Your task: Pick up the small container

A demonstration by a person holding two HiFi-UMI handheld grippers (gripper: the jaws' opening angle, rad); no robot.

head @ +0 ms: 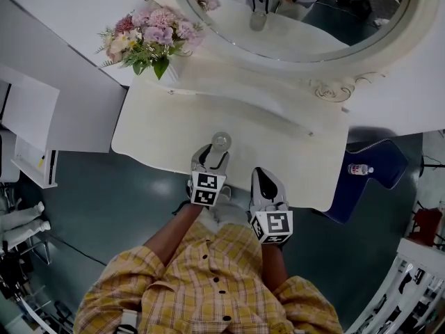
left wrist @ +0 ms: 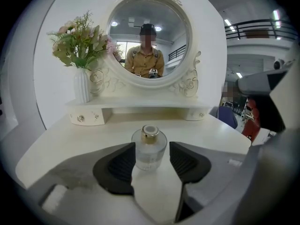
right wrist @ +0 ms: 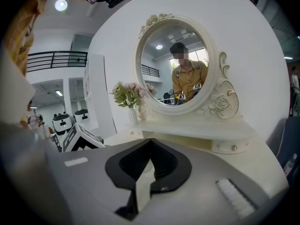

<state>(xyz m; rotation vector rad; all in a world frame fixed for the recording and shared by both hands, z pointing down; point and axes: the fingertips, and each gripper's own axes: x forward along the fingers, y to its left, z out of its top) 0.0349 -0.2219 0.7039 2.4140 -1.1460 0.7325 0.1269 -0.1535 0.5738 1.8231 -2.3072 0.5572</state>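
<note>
The small container [head: 221, 142] is a squat clear glass bottle [left wrist: 149, 150] with a gold and white cap. It stands upright on the white dressing table [head: 292, 155] near its front edge. My left gripper [head: 211, 157] reaches over that edge with its jaws open on either side of the bottle [left wrist: 152, 147]. The dark ribbed pads [left wrist: 123, 165] flank the glass closely, with a thin gap on each side. My right gripper [head: 267, 181] hovers at the table's front edge, to the right of the left one. Its jaws [right wrist: 151, 142] are shut with nothing between them.
A white vase of pink flowers [head: 153, 42] stands at the back left beside the oval mirror [head: 299, 19]. A low shelf with small drawers [left wrist: 136, 112] runs under the mirror. Right of the table, a water bottle [head: 360, 169] lies on a blue chair [head: 381, 160].
</note>
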